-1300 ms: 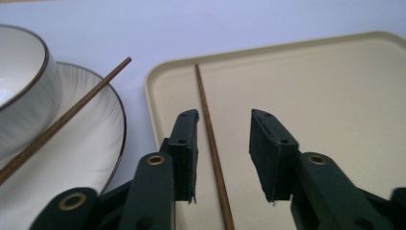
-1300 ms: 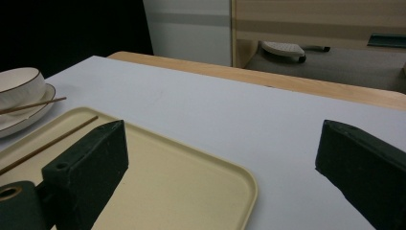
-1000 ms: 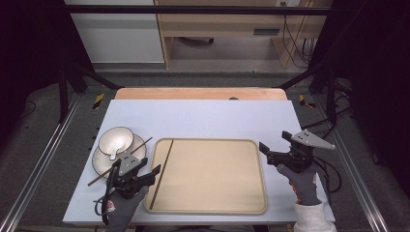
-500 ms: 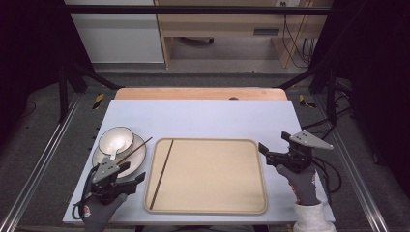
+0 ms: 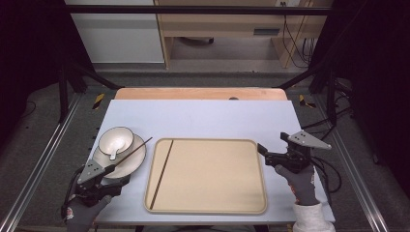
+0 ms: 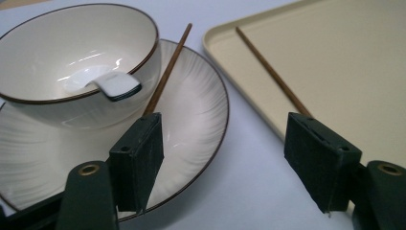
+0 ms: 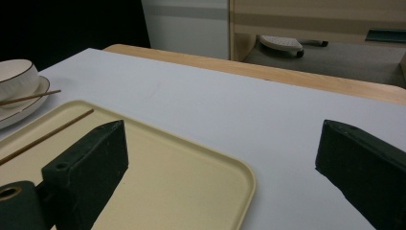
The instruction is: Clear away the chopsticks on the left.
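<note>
Holding 1 spoon [image 6: 115, 85], bowl [image 5: 116, 140] on plate [image 5: 126, 164] (chopstick [image 5: 134, 148] alongside), tray [image 5: 208, 175] with 1 chopstick [image 5: 161, 173]

2 thin dark-brown chopsticks are the things in hand. 1 chopstick [image 5: 161, 174] lies flat inside the beige tray [image 5: 251, 150], just beside its 9 o'clock rim, running from the 11 o'clock corner down toward the 7 o'clock corner; in the left gripper view it [image 6: 268, 67] rests on the tray floor. The other chopstick [image 5: 129, 151] leans across the white plate [image 5: 135, 162] at the tray's 9 o'clock, its upper tip pointing toward 2 o'clock past the plate's rim. It passes just beside the brown-rimmed bowl [image 5: 116, 139] that holds a white spoon [image 5: 113, 153], slanting upward [image 6: 167, 72].
</note>
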`<state>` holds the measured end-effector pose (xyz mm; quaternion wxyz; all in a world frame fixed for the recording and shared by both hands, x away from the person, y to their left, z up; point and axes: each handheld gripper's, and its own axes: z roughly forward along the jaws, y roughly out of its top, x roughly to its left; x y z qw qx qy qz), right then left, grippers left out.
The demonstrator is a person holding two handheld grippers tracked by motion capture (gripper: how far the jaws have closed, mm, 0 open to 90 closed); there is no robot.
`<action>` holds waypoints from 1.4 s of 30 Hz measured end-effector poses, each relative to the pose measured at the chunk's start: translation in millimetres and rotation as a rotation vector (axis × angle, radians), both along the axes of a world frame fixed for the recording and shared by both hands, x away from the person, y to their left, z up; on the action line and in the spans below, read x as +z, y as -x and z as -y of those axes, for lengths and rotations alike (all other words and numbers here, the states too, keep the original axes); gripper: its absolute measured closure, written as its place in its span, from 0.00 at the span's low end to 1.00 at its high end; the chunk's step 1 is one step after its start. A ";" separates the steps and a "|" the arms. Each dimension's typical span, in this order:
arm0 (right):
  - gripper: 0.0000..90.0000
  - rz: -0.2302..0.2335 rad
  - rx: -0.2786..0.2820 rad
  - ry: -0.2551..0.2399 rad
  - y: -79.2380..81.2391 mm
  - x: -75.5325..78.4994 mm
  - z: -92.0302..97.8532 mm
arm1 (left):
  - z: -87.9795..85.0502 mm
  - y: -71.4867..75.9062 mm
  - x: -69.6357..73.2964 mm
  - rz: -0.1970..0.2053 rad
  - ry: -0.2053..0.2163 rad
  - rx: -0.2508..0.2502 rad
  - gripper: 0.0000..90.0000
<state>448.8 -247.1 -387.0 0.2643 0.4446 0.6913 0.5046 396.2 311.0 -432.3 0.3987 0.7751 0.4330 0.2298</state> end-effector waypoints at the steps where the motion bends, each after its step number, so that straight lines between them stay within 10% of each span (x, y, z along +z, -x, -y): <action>1: 0.05 0.000 0.000 0.001 -0.2 -0.1 -0.1 | -2.4 -1.5 -0.8 -0.004 -0.018 0.015 0.33; 23: 0.05 -0.010 0.004 0.009 -2.5 -2.5 -3.1 | -12.9 -36.1 -17.1 -0.073 -0.209 0.085 0.60; 42: 0.05 -0.016 0.009 0.012 -3.4 -3.7 -4.5 | -13.4 -44.2 -20.9 -0.106 -0.224 0.071 0.82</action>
